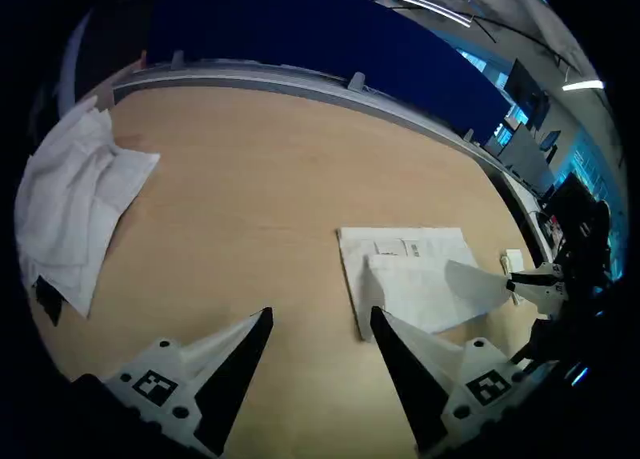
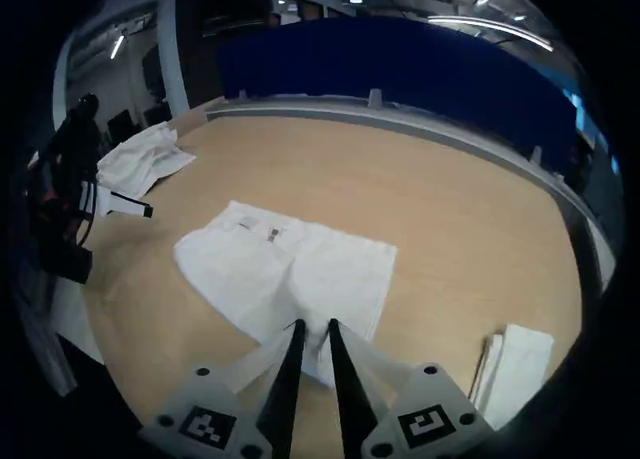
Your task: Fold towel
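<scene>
Left gripper view: left gripper [image 1: 319, 315] hovers over bare wooden table [image 1: 264, 187], fingers spread wide, nothing between them.
Towel position: white towel [image 1: 416, 291] lies on the table ahead and to the right of the left gripper; its near corner sits just beside the right-hand finger, and I cannot tell whether they touch.
Towel shape: bottom layer flat; one flap is raised and drawn across it toward the far gripper at the right edge.
Right gripper view: right gripper [image 2: 314, 325] has its fingers drawn narrow, with white cloth of the towel's near edge pinched between the tips.
Towel relative to right gripper: spread out ahead of the fingers, mostly to the left and centre.
Other cloth: loose pile of white cloth [image 1: 72, 195] well apart at the table's left; a folded white cloth [image 2: 520, 363] near the table edge, to the right of the right gripper.
Background: blue partition [image 1: 320, 35] along the table's far side.
</scene>
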The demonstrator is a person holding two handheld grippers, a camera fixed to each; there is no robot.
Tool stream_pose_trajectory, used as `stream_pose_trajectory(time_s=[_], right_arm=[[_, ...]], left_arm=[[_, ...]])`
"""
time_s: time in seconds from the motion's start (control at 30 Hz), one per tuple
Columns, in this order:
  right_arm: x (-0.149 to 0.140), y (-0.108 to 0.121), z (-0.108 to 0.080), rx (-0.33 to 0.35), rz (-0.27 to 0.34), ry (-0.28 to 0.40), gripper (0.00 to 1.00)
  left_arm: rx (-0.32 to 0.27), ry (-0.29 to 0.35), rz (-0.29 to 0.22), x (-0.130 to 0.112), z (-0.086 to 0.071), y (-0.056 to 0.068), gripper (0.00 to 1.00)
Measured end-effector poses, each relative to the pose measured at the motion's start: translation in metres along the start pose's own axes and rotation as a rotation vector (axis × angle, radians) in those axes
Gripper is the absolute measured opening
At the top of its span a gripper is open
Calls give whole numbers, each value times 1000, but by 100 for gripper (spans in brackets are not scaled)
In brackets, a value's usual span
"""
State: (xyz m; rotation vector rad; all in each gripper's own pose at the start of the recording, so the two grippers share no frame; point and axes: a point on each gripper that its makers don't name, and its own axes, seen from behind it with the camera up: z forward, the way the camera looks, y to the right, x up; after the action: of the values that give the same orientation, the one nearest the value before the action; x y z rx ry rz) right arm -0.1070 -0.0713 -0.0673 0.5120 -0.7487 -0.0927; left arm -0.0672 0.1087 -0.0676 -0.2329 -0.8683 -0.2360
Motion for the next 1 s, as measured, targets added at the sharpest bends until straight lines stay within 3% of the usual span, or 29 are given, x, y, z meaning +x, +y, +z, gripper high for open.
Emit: stream_pose_trajectory(time_s=[0.23, 0.37, 0.5, 0.77, 1.0], right_arm=[[0, 9, -1, -39, -1, 10, 41], [3, 12, -4, -59, -4, 18, 62], [5, 18, -7, -86, 4, 32, 97], [20, 33, -16, -165, 55, 104, 100], [53, 51, -29, -236, 95, 226, 100]], left_arm=[[9, 31, 2, 5, -5, -1, 90], [11, 45, 7, 8, -7, -2, 90], [21, 57, 15, 10, -8, -7, 90], [60, 120, 29, 26, -10, -21, 90], [84, 208, 48, 51, -17, -29, 90]])
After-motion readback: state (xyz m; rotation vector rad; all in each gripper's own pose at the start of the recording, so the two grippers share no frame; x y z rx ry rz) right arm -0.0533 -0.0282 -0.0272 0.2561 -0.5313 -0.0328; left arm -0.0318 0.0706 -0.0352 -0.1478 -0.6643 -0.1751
